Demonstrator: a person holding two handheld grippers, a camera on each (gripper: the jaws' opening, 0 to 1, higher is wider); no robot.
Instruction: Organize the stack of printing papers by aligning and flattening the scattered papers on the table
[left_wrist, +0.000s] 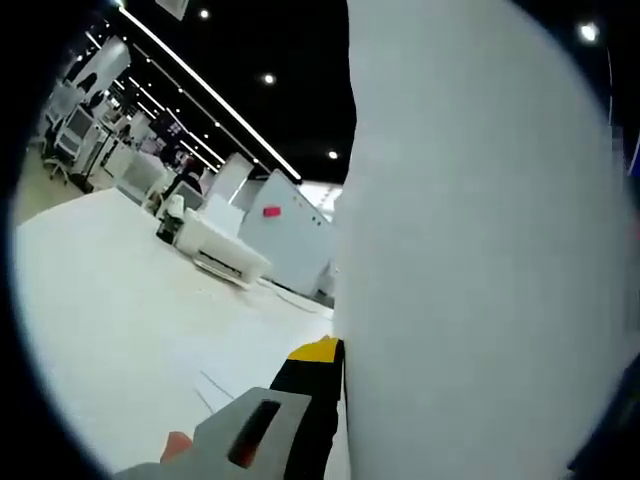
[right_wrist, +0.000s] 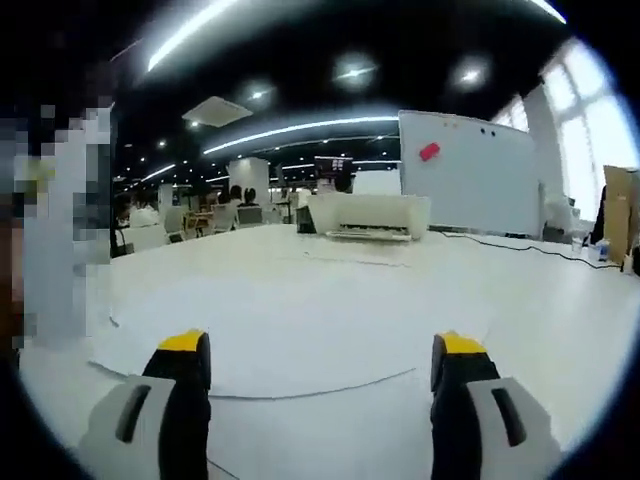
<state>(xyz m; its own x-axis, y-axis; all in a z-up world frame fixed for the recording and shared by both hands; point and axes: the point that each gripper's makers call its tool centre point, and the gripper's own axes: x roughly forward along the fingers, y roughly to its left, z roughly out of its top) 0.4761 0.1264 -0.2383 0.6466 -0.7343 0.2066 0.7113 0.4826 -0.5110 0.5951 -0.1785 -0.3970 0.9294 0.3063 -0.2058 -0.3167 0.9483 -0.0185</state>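
Risk: paper stack (left_wrist: 480, 250), lifted on edge in left gripper (left_wrist: 335, 385), clamped, may fan out; right gripper (right_wrist: 320, 375) gaping, idle above table (right_wrist: 300, 300).

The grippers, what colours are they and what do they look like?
The right gripper has two chunky jaws, black with yellow tips, each rising from a light grey block with a dark slot. In the left gripper view one jaw of the left gripper looks the same: black, yellow-tipped, on a grey block with a dark slot, plus a small orange bit beside it.
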